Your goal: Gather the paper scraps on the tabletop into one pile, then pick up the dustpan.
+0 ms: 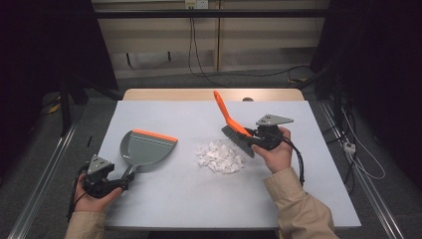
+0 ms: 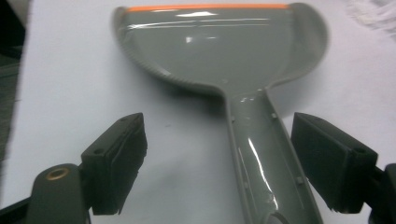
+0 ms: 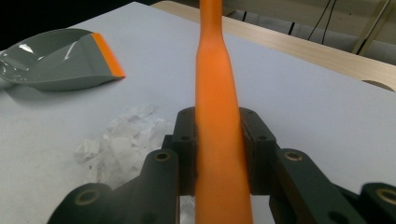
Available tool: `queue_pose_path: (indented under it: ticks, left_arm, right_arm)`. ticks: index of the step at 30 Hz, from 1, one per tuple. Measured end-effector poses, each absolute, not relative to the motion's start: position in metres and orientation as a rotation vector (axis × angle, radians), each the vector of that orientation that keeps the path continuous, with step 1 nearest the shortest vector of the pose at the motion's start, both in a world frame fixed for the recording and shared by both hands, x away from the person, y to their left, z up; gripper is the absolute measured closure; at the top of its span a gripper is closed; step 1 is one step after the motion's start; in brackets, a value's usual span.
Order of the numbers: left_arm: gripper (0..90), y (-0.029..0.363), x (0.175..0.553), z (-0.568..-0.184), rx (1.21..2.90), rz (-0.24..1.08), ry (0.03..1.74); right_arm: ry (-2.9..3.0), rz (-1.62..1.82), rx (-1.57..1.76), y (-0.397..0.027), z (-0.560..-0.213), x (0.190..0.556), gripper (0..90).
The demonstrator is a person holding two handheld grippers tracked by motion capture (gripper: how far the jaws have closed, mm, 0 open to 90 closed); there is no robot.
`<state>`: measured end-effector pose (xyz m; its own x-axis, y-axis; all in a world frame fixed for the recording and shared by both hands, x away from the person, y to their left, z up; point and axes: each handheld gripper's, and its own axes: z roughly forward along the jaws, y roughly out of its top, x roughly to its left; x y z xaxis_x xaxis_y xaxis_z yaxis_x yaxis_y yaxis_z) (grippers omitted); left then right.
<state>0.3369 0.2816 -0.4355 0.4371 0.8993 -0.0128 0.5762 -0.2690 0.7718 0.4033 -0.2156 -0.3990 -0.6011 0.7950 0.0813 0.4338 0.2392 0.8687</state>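
A grey dustpan (image 1: 147,147) with an orange lip lies flat on the left of the white table, its handle (image 2: 261,158) pointing toward me. My left gripper (image 1: 125,181) is open around that handle; in the left gripper view (image 2: 219,128) the handle lies close to one jaw and well clear of the other. My right gripper (image 1: 252,138) is shut on the orange handle of a grey-bristled brush (image 1: 230,121), held tilted just right of a pile of white paper scraps (image 1: 219,157). The handle (image 3: 217,70) runs up between the jaws (image 3: 217,123).
The white sheet (image 1: 174,204) covers a wooden table whose far edge (image 1: 209,93) shows beyond it. Metal rails run along the floor on both sides. Cables hang on the back wall and lie on the floor at the right.
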Motion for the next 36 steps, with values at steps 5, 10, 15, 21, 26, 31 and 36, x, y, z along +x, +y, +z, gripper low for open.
queue_pose_path:
  ticks: [5, 10, 15, 21, 26, 31, 36]
  left_arm:
    - [23.6, 0.282, 0.344, -0.432, 1.933, 0.575, 1.261]
    - [25.0, 0.268, 0.348, -0.435, 2.036, 0.500, 1.191]
    - [29.3, 0.256, 0.357, -0.439, 2.077, 0.475, 1.193]
    - [37.7, 0.251, 0.366, -0.441, 2.136, 0.467, 1.190]
    - [62.0, 0.257, 0.368, -0.441, 2.134, 0.471, 1.179]
    - [62.7, 0.259, 0.367, -0.439, 2.133, 0.453, 1.160]
    - [62.9, 0.261, 0.360, -0.428, 2.116, 0.436, 1.090]
  right_arm:
    - [2.129, 1.323, 1.147, -0.220, -0.400, 0.401, 71.5]
    - [2.126, 1.318, 1.148, -0.223, -0.398, 0.398, 71.4]
    - [2.116, 1.332, 1.152, -0.225, -0.396, 0.395, 71.4]
    - [2.117, 1.324, 1.162, -0.226, -0.397, 0.395, 71.4]
    - [2.106, 1.329, 1.180, -0.229, -0.399, 0.395, 71.4]
    - [2.102, 1.319, 1.175, -0.227, -0.400, 0.395, 71.5]
    - [2.085, 1.317, 1.195, -0.230, -0.402, 0.396, 71.5]
